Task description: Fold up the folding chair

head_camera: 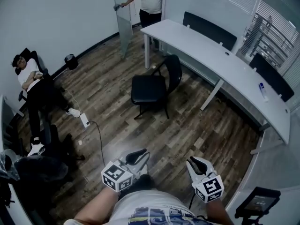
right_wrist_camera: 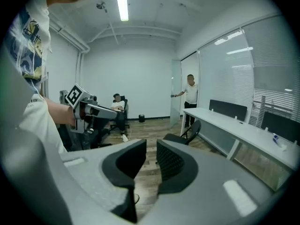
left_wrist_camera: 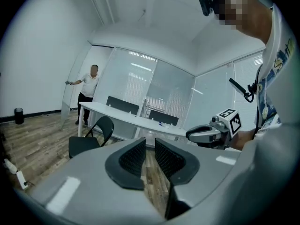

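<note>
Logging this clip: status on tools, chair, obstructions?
Left tool, right tool slightly open, empty. Folding chair unfolded, untouched, ahead by white desk. Power strip cable on floor left of path.

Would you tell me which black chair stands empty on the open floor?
The folding chair by the desk; the others sit behind it or hold a person.

Holding left gripper (head_camera: pixel 136 157) and right gripper (head_camera: pixel 198 164) out low ahead of torso (head_camera: pixel 150 212), side by side and apart, both tipped slightly downward. Left fingers (left_wrist_camera: pixel 132 156) parted by a narrow gap, nothing between. Right fingers (right_wrist_camera: pixel 172 162) likewise slightly parted, empty. Marker cubes (head_camera: pixel 116 176) just behind the fingers. Left forearm (head_camera: pixel 93 209) bare, trailing behind.
</note>
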Demonstrator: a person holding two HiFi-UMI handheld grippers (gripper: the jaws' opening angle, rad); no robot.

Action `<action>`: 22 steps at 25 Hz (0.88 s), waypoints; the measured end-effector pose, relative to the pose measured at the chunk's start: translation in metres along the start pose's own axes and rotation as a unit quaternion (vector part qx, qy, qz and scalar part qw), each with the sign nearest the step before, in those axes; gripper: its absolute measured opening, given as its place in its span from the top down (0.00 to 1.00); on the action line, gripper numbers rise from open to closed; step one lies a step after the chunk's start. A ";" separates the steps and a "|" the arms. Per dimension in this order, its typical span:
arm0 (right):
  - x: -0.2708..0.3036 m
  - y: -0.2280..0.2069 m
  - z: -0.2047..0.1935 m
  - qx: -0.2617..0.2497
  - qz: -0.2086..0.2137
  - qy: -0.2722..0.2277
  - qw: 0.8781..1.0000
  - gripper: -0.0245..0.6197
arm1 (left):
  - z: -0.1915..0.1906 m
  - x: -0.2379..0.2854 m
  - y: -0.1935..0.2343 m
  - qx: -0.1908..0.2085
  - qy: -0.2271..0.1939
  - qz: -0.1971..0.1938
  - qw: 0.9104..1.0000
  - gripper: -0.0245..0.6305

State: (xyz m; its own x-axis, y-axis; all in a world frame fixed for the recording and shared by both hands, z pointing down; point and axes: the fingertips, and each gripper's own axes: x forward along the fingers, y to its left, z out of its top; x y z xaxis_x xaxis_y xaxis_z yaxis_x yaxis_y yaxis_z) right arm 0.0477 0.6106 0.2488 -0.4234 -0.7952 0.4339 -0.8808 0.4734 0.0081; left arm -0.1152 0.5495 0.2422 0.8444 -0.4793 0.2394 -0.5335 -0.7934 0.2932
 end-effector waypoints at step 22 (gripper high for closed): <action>0.145 -0.017 0.082 -0.029 0.005 0.028 0.999 0.86 | 0.030 0.014 0.147 -0.015 -0.007 -0.004 1.000 0.83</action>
State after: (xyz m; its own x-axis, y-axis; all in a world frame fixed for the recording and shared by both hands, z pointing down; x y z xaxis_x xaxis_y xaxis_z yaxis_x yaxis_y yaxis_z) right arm -0.0158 0.4559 0.2380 -0.4181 -0.7691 0.4835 -0.8621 0.5037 0.0558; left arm -0.1806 0.4146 0.2608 0.8487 -0.4794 0.2234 -0.5285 -0.7852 0.3227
